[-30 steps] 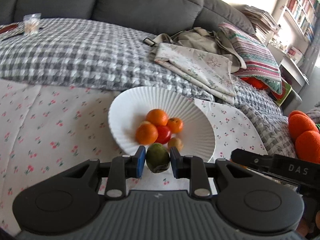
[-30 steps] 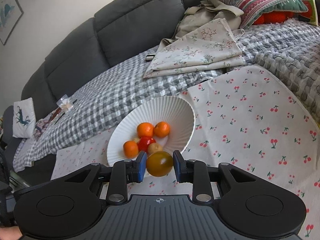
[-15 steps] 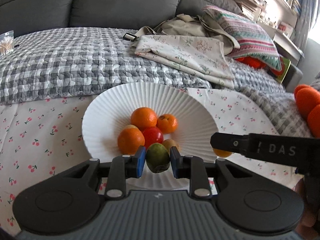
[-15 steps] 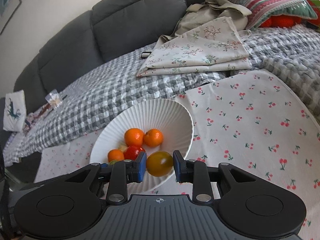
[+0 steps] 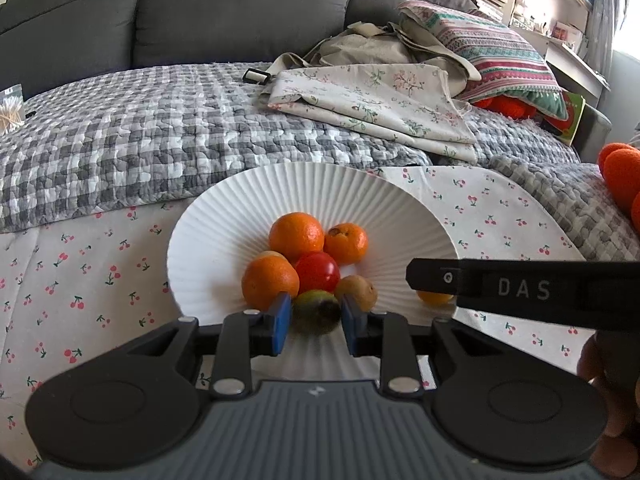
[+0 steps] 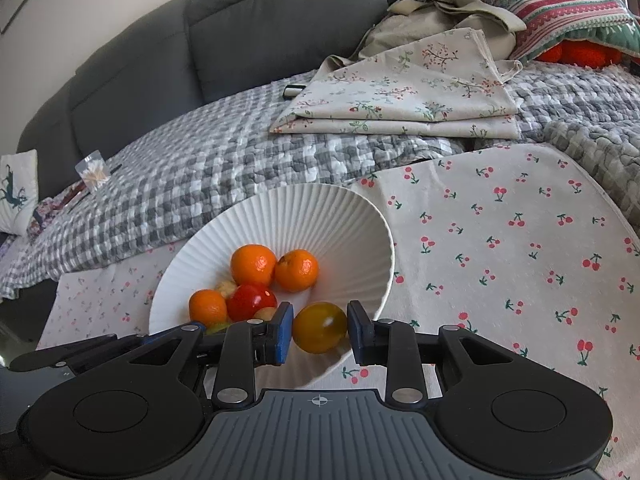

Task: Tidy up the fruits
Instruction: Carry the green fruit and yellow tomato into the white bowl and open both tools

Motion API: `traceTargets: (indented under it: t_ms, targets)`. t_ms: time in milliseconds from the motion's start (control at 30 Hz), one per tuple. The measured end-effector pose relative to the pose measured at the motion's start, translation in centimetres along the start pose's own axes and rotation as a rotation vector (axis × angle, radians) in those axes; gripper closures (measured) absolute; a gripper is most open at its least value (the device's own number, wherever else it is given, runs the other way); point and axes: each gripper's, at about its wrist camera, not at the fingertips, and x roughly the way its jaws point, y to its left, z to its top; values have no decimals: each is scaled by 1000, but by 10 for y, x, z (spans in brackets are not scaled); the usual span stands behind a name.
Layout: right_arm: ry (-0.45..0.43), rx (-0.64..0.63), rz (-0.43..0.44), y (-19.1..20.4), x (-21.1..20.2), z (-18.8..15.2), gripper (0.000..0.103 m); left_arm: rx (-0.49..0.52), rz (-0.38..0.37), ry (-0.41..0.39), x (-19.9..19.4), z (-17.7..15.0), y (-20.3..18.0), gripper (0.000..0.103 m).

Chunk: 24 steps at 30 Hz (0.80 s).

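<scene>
A white ribbed bowl (image 5: 224, 216) (image 6: 304, 216) on the cherry-print cloth holds three oranges, a red tomato (image 5: 317, 272) (image 6: 251, 301) and a small tan fruit (image 5: 357, 290). My left gripper (image 5: 314, 316) is shut on a green fruit (image 5: 316, 312) just over the bowl's near inside. My right gripper (image 6: 320, 330) is shut on a yellow-orange tomato (image 6: 319, 327) over the bowl's right rim; its finger (image 5: 520, 292) crosses the left wrist view with the tomato (image 5: 434, 298) peeking under it.
A cherry-print cloth (image 6: 500, 240) covers the near surface. Behind it lie a grey checked quilt (image 5: 160, 128), folded floral fabric (image 5: 372, 100), a striped pillow (image 5: 492, 48) and the grey sofa back. Orange plush (image 5: 624, 176) sits at the right edge.
Both grippers have moved closer to the bowl with their fruits held. The right gripper's finger has come further left in the left wrist view.
</scene>
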Motion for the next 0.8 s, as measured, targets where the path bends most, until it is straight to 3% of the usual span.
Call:
traceTargets:
  t_ms: [167, 300, 567, 800]
  targets:
    - [-12, 22, 1, -3, -6, 4, 73, -19, -17, -13, -9, 2, 1, 69]
    - [-41, 53, 21, -6, -16, 8, 57, -26, -24, -31, -17, 6, 1, 65]
    - [-70, 108, 59, -12, -38, 16, 56, -65, -34, -56, -36, 13, 11, 59]
    - [-85, 171, 109, -24, -66, 14, 46, -58, 1, -82, -58, 15, 18, 53]
